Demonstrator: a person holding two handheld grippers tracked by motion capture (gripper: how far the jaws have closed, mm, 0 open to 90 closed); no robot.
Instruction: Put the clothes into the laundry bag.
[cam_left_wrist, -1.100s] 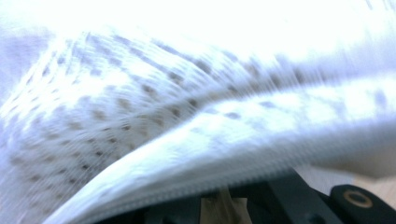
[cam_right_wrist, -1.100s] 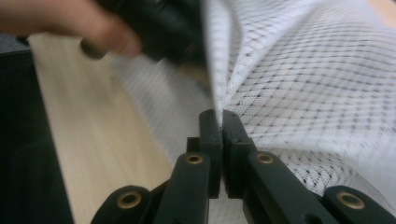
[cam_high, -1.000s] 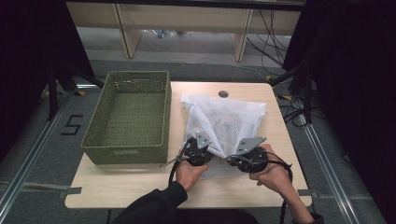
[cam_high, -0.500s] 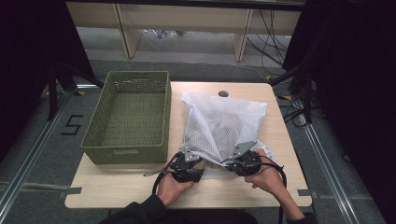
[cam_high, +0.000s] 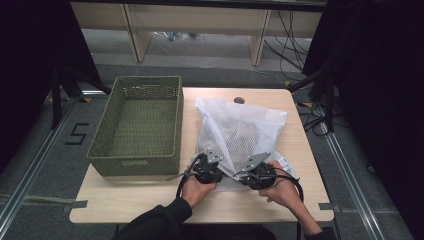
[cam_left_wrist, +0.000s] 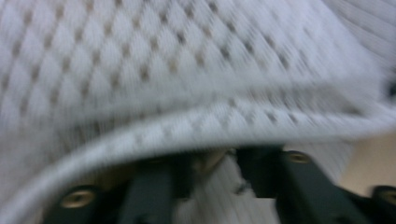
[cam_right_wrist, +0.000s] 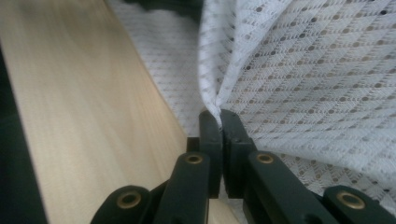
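Grippers have come back toward me since half a second ago, and the near edge of the mesh bag (cam_high: 239, 134) has come with them, so I judge I am tugging the bag flat or drawing it toward the near table edge; the basket (cam_high: 137, 122) at 9 o'clock of it hasn't budged.

My right gripper (cam_right_wrist: 219, 122) is pinched tight on a fold of bag fabric, jaws nearly touching with cloth between. My left gripper (cam_left_wrist: 212, 170) has its jaws parted, with a bit of white mesh between them and the bag's hem draped over; the picture is blurred, so I can't say whether it grips.

Count: one mesh bag, lying right of centre on the table (cam_high: 300, 145) with something dark inside; one green woven basket; two grippers at the bag's 6 o'clock edge.
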